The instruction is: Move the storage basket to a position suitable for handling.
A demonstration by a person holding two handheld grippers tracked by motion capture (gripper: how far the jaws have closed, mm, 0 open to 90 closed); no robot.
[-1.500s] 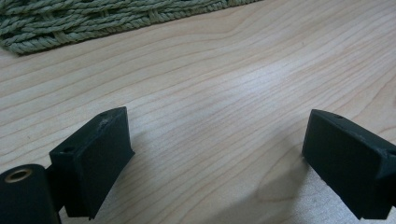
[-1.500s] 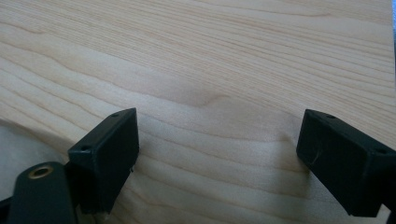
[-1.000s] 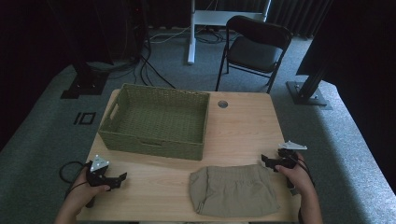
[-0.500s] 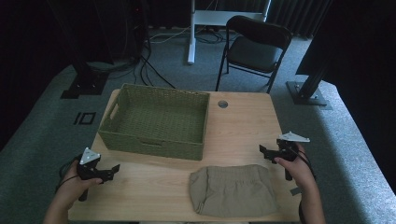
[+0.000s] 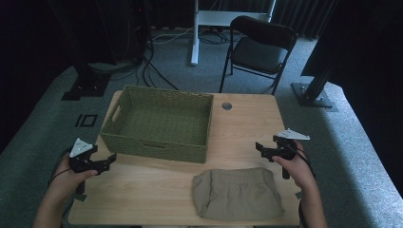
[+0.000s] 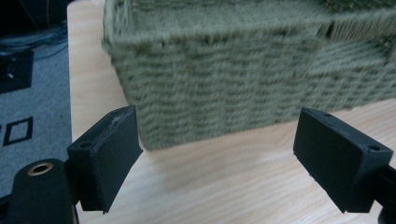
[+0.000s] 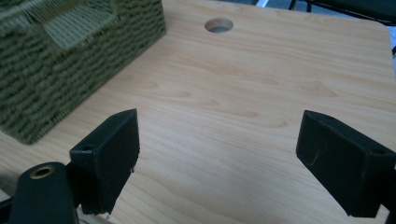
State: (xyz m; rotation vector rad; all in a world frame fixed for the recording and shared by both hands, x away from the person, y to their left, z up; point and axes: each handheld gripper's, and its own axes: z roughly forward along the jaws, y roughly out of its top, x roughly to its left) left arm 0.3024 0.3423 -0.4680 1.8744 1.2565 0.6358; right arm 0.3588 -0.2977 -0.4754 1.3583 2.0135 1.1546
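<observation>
I hold both grippers, left (image 5: 110,160) and right (image 5: 260,148), jaws apart and empty (the left's have just been closing a little), flanking the folded shorts (image 5: 237,193) — ready to lift them toward the basket (image 5: 157,142).

You are working at a light wooden table (image 5: 237,128) with a round cable hole (image 5: 226,106), standing on grey-green carpet (image 5: 43,133). A black folding chair (image 5: 259,47) is sitting behind it, beside a white desk leg (image 5: 194,33). Cables (image 5: 157,71) are trailing across the dim floor.

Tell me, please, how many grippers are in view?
2. The left gripper is at the table's left edge, near the basket's front corner. The right gripper hangs over the table's right side, above the folded cloth.
</observation>
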